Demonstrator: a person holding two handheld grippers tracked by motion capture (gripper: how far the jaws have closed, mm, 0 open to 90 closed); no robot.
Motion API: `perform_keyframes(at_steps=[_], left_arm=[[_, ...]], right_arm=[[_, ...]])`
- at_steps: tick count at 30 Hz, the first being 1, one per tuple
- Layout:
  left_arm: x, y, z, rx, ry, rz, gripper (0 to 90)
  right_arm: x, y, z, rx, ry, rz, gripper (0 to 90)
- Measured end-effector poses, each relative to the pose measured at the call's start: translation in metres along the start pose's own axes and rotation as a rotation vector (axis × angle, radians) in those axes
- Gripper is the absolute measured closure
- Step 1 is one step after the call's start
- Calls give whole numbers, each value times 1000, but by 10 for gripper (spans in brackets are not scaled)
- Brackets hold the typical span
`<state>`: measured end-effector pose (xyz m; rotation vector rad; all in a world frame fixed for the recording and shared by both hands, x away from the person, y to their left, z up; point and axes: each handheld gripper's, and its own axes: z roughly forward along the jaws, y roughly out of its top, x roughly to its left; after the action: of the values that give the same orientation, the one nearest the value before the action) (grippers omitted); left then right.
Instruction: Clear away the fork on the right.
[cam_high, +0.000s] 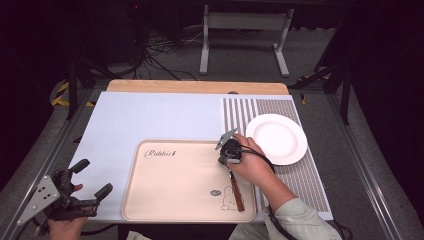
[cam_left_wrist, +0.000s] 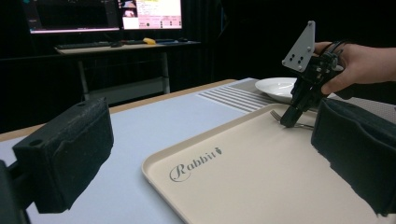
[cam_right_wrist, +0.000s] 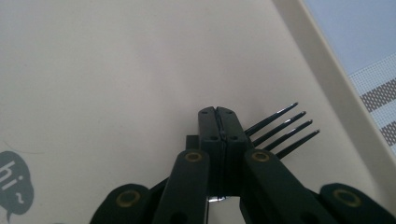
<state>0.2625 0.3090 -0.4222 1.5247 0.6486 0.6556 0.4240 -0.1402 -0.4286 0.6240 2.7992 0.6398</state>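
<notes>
A fork (cam_high: 236, 195) with a brown handle lies on the right side of a beige tray (cam_high: 170, 200) that bears a rabbit print. My right gripper (cam_high: 230, 167) points down at the fork's neck, and its jaws are pressed together there. In the right gripper view the dark tines of the fork (cam_right_wrist: 280, 126) fan out just beyond the shut right gripper (cam_right_wrist: 218, 114). My left gripper (cam_high: 94, 177) hovers at the table's near left corner, open, with nothing between its pads (cam_left_wrist: 65, 158). From there I see the right gripper (cam_left_wrist: 287, 122) on the fork (cam_left_wrist: 306, 125).
A white plate (cam_high: 276, 138) sits on a striped mat (cam_high: 300, 175) right of the tray. A pale blue sheet (cam_high: 150, 117) covers the table. Beyond the far edge are cables, a metal stand (cam_high: 245, 30) and a desk with monitors (cam_left_wrist: 102, 11).
</notes>
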Motion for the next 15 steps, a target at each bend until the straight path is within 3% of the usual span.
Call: perform_keyframes(at_steps=[15], left_arm=[[0,0,0,2,-2,2,0]], right_arm=[[-8,-10,-6,30,-32,53,900]])
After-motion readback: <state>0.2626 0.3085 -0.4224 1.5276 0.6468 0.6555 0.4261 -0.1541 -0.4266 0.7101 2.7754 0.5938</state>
